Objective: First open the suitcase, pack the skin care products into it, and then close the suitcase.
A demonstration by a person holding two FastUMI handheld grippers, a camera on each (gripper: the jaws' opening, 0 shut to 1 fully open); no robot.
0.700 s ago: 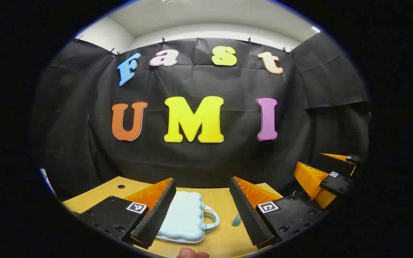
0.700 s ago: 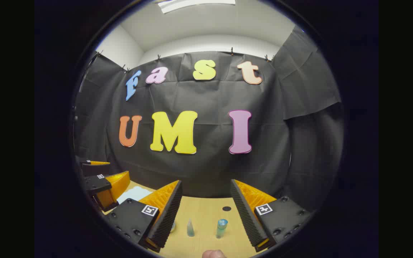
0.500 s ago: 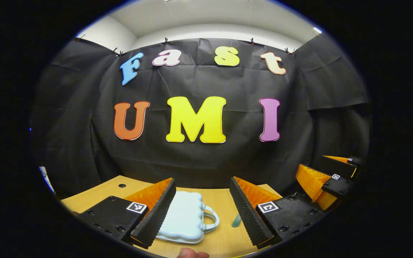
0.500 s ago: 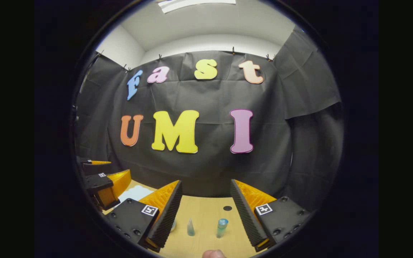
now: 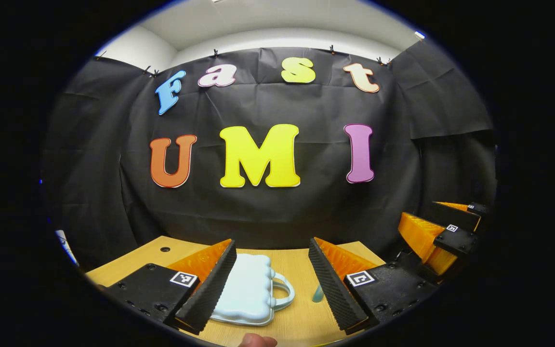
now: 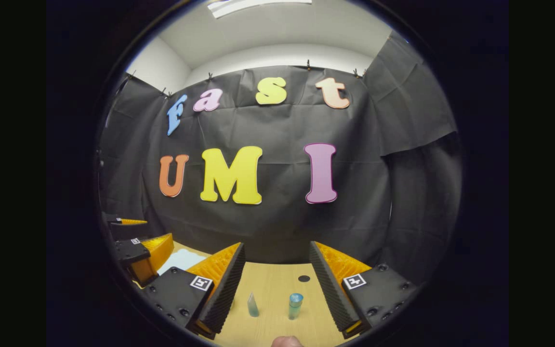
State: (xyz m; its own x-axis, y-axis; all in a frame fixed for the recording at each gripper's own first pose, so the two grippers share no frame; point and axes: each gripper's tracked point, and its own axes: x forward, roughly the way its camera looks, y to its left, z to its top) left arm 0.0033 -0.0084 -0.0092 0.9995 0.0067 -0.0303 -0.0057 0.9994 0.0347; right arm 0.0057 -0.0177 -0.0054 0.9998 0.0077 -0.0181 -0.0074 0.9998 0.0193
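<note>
glossy plastic suitcase (image 5: pixel 248 291) – matt wooden table (image 5: pixel 301 323)

No legible text, brand or number is seen on any object. Small square black-and-white marker tags (image 5: pixel 184 278) are carried on the gripper fingers at the bottom of both views (image 6: pixel 201 283), but only coded patterns are borne, and nothing can be read from them.

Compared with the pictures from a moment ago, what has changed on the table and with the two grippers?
Almost nothing. Both views drifted a little, so both hands moved slightly. The left gripper and right gripper stay open and empty. The suitcase is still closed on the table; the small cone-shaped bottle and the blue-capped bottle stand untouched.
</note>
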